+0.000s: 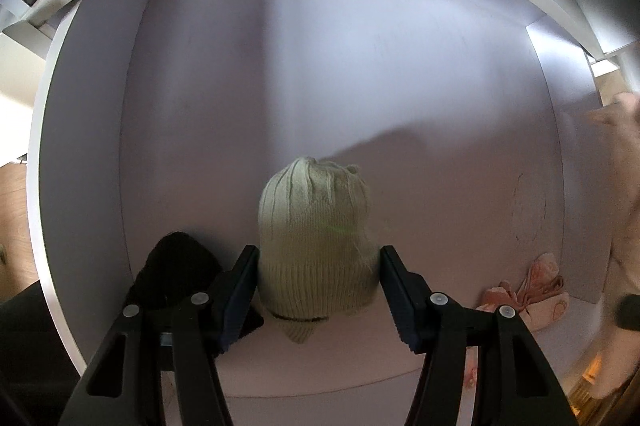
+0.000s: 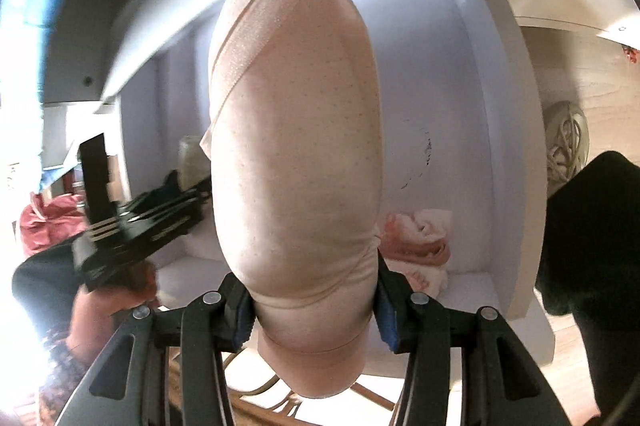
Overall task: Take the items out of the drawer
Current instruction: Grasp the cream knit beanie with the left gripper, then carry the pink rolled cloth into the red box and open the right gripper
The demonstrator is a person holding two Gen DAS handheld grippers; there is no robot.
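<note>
Your left claw [image 1: 318, 286] points down into the white drawer [image 1: 80, 146], its jaws pressed against both sides of a cream knitted hat [image 1: 316, 238] that rests on the drawer floor. Just left of that hat, partly behind the left finger, lies a black knitted item [image 1: 172, 266]. Toward the right corner of the drawer floor sits a small heap of pink patterned cloth [image 1: 536, 290].

Your right claw [image 2: 314, 310] is clamped on a beige padded garment [image 2: 296, 146] that fills most of the right wrist view, standing up between the jaws in front of the drawer's interior. Only this view shows your left hand [image 2: 116, 290] holding the other gripper; the left wrist view catches the beige garment merely as a blur at its right edge.
</note>
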